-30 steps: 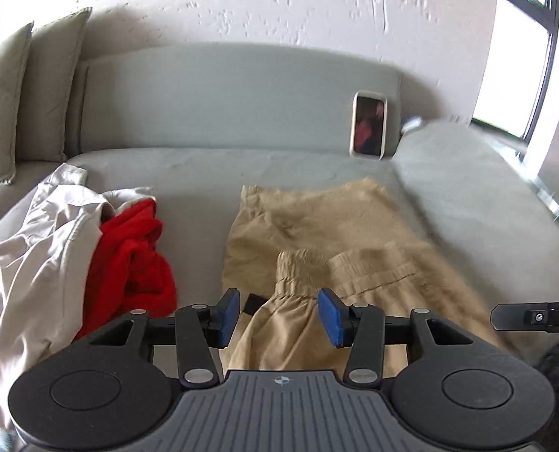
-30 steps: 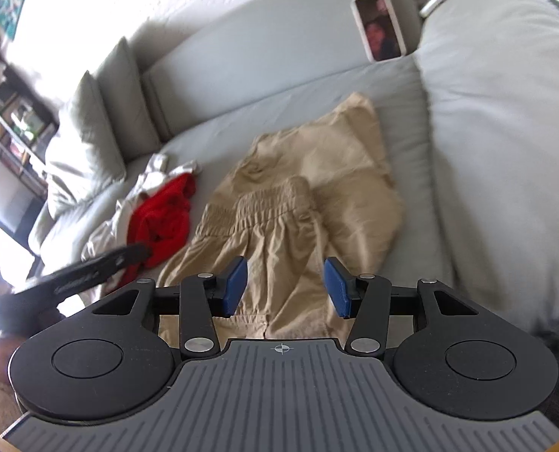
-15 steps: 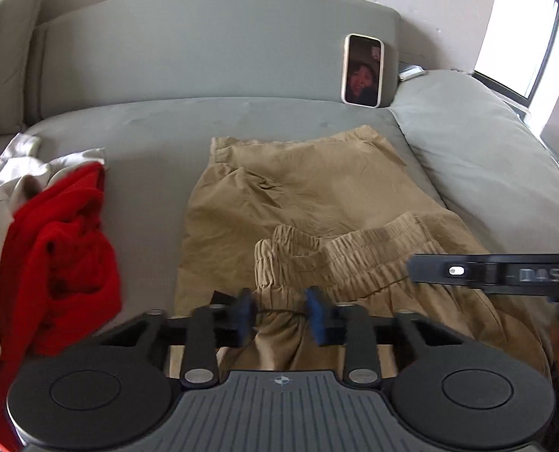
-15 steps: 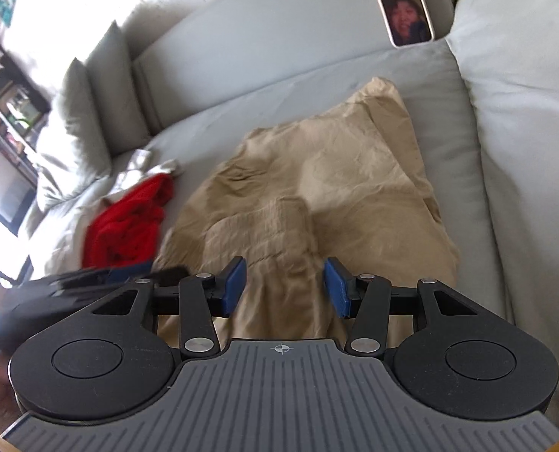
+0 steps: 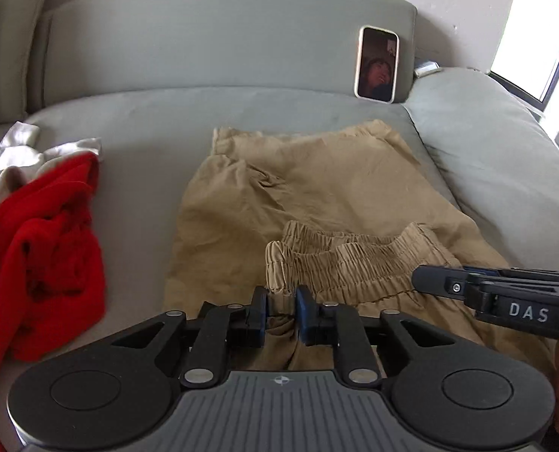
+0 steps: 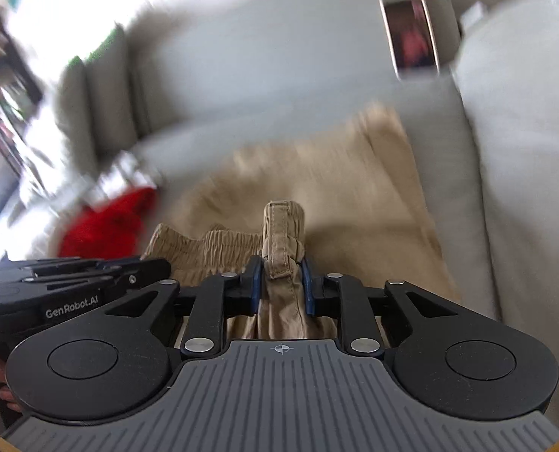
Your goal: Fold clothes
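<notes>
Tan trousers (image 5: 317, 196) lie on a grey sofa, their elastic waistband (image 5: 351, 260) folded back toward me. My left gripper (image 5: 281, 314) is shut on the left end of the waistband. My right gripper (image 6: 279, 282) is shut on the right end of the waistband (image 6: 281, 237), which stands up between its pads. The right gripper also shows in the left wrist view (image 5: 505, 293), and the left gripper shows in the right wrist view (image 6: 72, 282). The right wrist view is blurred by motion.
A red garment (image 5: 42, 256) and a pale garment (image 5: 19, 150) are heaped on the seat at left. A phone (image 5: 377, 64) leans on the sofa back. A grey cushion (image 5: 505, 158) lies at right. Bare seat (image 5: 140, 150) lies between the heap and the trousers.
Both grippers moved down onto the waistband and closed on it, left end and right end. The right gripper is moving fast now.
</notes>
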`<action>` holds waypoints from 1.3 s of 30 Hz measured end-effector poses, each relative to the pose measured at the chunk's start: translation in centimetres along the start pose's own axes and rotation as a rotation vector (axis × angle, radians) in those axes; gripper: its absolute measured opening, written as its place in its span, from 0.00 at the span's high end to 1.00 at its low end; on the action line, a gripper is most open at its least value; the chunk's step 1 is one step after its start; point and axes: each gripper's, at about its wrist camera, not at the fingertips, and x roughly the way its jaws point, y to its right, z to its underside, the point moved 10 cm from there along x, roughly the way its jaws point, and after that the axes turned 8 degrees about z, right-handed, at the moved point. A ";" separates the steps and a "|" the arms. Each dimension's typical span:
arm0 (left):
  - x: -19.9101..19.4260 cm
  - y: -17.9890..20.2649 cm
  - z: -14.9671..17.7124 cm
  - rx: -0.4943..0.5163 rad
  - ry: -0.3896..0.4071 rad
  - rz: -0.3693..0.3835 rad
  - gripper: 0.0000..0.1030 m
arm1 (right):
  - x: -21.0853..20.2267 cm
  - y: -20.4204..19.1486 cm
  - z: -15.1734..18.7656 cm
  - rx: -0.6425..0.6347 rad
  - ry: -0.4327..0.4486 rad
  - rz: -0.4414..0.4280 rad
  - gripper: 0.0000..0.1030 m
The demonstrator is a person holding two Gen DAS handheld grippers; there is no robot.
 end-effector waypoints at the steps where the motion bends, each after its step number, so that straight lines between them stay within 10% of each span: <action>1: -0.4 0.1 0.0 0.005 0.008 -0.009 0.77 | 0.4 0.2 0.3 -0.002 -0.012 0.008 0.73; 7: -7.3 -0.9 -0.3 -0.025 0.167 -0.058 0.53 | -3.3 0.5 -0.7 -0.013 0.039 0.044 0.47; 9: -9.0 -1.3 0.5 -0.065 0.187 -0.040 0.68 | -5.9 0.6 -0.9 -0.041 0.104 0.052 0.46; 10: -9.6 -1.4 1.0 -0.082 0.191 -0.032 0.92 | -6.8 0.5 -0.7 -0.062 0.125 0.061 0.46; 13: -9.9 -0.3 2.6 -0.048 0.155 -0.017 1.00 | -7.1 -0.5 1.3 -0.168 0.103 0.084 0.93; 20: -6.2 -1.8 7.1 -0.148 -0.014 -0.065 0.93 | -7.8 -2.8 5.7 -0.417 0.052 0.138 0.97; 23: -6.7 -0.9 6.9 -0.133 0.001 -0.035 0.94 | -6.1 -0.1 7.3 -0.506 0.015 0.317 1.00; 32: -8.7 4.0 6.5 0.046 0.050 0.041 0.94 | -13.3 -1.5 5.2 -0.378 0.145 0.129 0.86; 39: -8.0 1.6 10.1 -0.025 -0.080 -0.027 0.95 | -10.5 -6.3 10.6 -0.663 0.034 0.082 0.79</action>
